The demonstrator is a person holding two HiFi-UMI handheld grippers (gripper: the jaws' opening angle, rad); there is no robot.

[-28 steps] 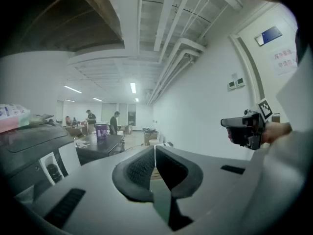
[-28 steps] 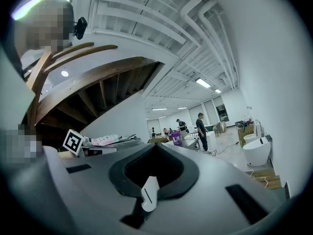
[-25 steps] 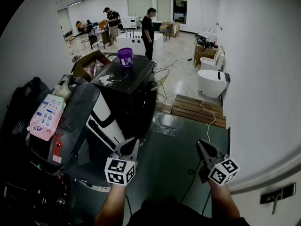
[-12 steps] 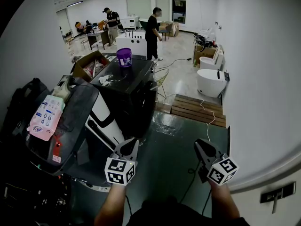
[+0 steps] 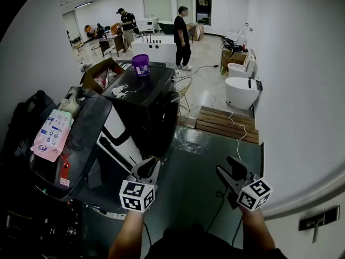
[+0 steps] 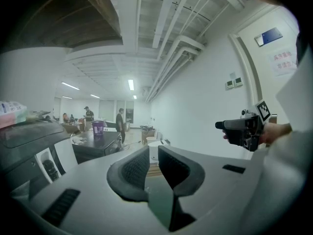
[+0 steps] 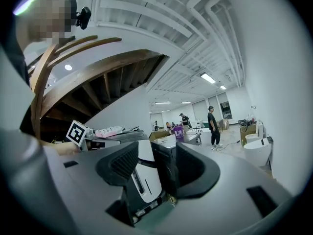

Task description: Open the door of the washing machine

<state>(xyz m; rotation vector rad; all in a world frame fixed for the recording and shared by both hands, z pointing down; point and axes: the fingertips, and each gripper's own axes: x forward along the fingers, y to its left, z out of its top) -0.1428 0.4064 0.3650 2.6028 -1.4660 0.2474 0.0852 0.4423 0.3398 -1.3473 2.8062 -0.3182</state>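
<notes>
- Washing machine: stands at the left of the head view, left of both grippers. Rounded body with a dark, glossy, tinted lid on top, closed. Its smooth white front panel carries a slim dark strip.
- Orientation: the lid's long axis runs away from the camera toward the far room. The white front faces the right of the view, toward the open floor.
- Leaflet: flat sheet, pink and white, printed, lying on the lid; a small red tag lies below it.
- Black cabinet: boxy and matt, just beyond the machine. A purple plastic bucket stands upright on its top.
- Left gripper: dark ribbed pads on a grey moulded body, with a marker cube behind. The jaws are drawn close, with only a thin slit between them and nothing in it. It is near the machine's front and does not touch it.
- Right gripper: same build. Its jaws are opening, standing clearly apart, with nothing between the pads. It is held well apart from the machine, which shows beyond the gap in the right gripper view.
- Floor: greenish and shiny. A slatted wooden pallet lies beyond.
</notes>
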